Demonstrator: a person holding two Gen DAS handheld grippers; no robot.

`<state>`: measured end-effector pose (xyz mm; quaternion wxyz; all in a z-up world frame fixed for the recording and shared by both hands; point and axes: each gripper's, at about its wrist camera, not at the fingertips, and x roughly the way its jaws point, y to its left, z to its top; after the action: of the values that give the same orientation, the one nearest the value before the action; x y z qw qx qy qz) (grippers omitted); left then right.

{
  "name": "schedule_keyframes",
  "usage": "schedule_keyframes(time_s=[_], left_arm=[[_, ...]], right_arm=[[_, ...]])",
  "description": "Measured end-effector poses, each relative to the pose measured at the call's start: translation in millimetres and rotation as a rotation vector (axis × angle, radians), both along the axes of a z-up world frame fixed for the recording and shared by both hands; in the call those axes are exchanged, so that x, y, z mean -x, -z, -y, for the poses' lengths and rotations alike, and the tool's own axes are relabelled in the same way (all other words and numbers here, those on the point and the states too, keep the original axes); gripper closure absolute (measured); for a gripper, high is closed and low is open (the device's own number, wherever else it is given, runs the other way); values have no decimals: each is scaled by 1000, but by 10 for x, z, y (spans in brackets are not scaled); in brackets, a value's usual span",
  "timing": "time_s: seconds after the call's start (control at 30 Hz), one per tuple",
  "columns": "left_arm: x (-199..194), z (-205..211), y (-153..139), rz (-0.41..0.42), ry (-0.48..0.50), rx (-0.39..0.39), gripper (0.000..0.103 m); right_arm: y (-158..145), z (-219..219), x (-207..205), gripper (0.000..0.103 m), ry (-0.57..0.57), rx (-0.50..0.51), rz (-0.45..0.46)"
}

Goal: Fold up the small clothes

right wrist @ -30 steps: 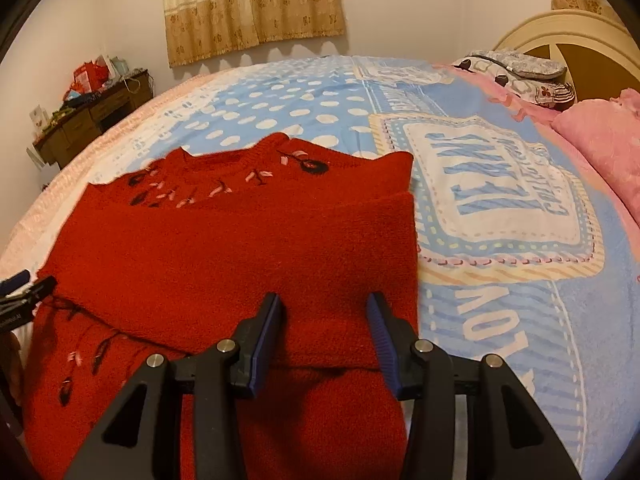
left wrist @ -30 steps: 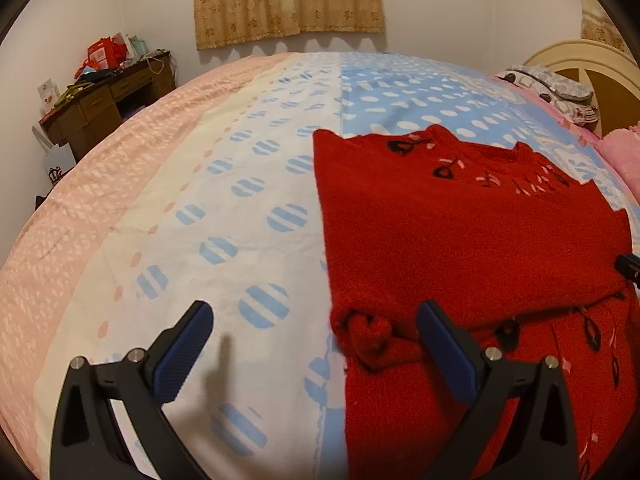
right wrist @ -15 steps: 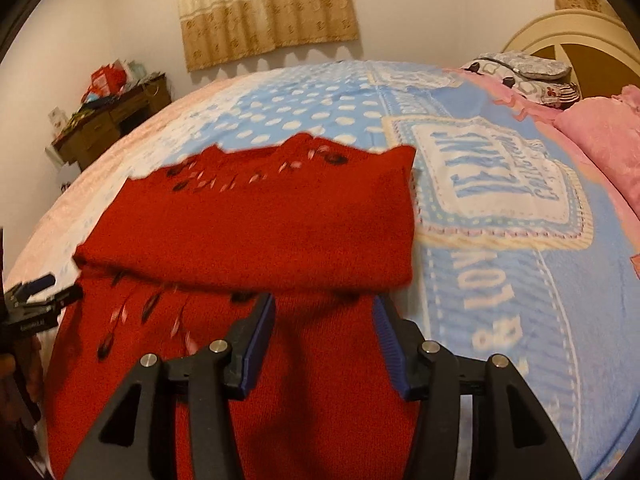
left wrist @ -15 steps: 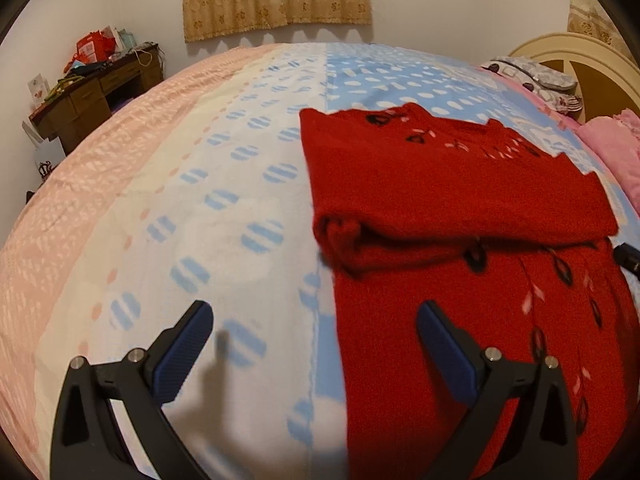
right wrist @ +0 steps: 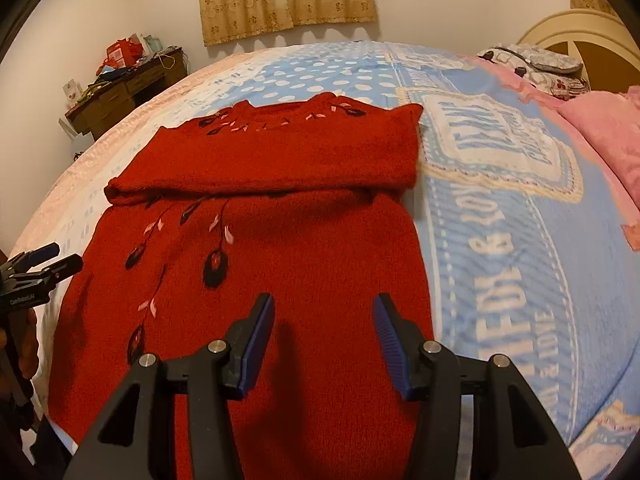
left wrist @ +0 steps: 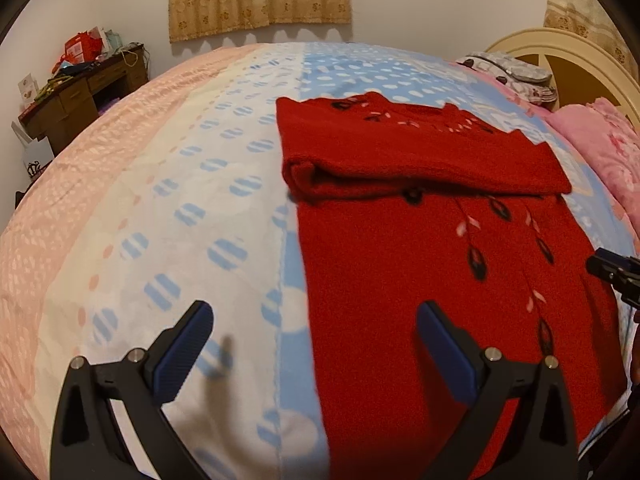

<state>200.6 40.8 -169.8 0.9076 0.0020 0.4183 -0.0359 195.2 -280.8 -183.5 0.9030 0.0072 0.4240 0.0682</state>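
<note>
A red knitted sweater (left wrist: 432, 248) with black and pink leaf embroidery lies flat on the bed; it also shows in the right wrist view (right wrist: 280, 248). Its sleeves are folded across the chest as a band (left wrist: 420, 164) near the collar. My left gripper (left wrist: 314, 340) is open and empty, above the sweater's lower left edge and the bedspread. My right gripper (right wrist: 323, 332) is open and empty, above the sweater's lower right part. Each gripper's tip shows at the edge of the other view.
The bed has a pink, white and blue patterned spread (left wrist: 160, 208) with a printed panel (right wrist: 500, 140). Pink pillows (right wrist: 608, 128) and a cream headboard (left wrist: 560, 52) are at the right. A cluttered wooden desk (left wrist: 80, 92) stands far left by the wall.
Both grippers have drawn back from the folded sleeve band toward the sweater's hem. The right gripper's jaws have opened wider. The sleeve fold stays lying across the chest.
</note>
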Motion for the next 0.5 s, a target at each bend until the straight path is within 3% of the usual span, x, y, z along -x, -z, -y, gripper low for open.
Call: schedule_keyframes(time_s=[0.5], left_arm=[[594, 126, 69, -37, 69, 14, 0]], right_arm=[[134, -15, 664, 49, -27, 35, -51]])
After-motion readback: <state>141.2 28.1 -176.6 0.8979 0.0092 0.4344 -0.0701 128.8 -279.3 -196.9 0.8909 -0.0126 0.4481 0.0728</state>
